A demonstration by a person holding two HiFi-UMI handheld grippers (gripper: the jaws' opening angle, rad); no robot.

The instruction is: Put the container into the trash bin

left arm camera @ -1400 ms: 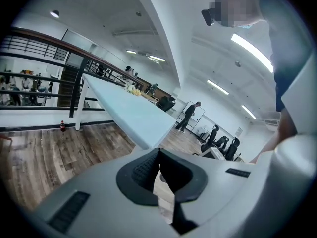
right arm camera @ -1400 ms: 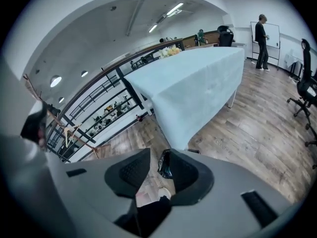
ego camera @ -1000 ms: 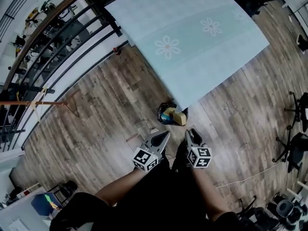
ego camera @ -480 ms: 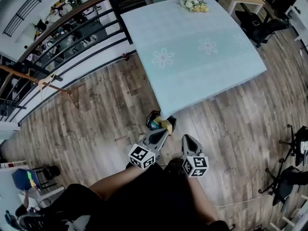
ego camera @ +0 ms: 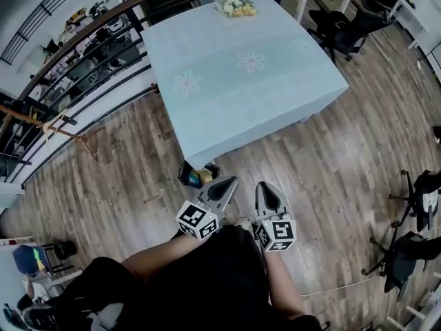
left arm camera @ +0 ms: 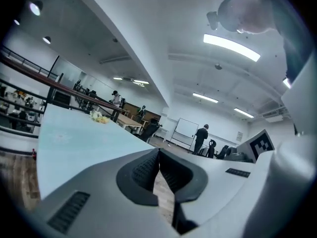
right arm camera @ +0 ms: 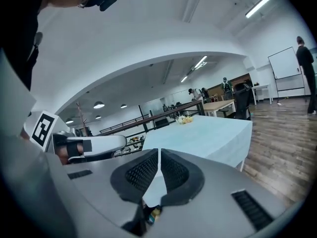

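A small black trash bin [ego camera: 195, 175] stands on the wood floor by the near corner of the table. A yellowish thing and a bluish thing lie inside it. My left gripper [ego camera: 230, 182] hangs to the right of the bin, apart from it. Its jaws are shut on nothing in the left gripper view [left arm camera: 158, 151]. My right gripper [ego camera: 262, 185] is beside it, further right. Its jaws are likewise shut and empty in the right gripper view [right arm camera: 159, 151], where the left gripper [right arm camera: 106, 143] shows at the left.
A table under a pale blue cloth [ego camera: 241, 74] carries a bunch of flowers [ego camera: 236, 5] at its far end. A dark railing [ego camera: 83, 54] runs along the left. Office chairs stand at the top right [ego camera: 344, 26] and the right edge [ego camera: 413, 219]. A person [left arm camera: 201, 139] stands far off.
Both grippers have lifted and drawn back from the bin, which now lies further to their left. More of the table has come into the head view.
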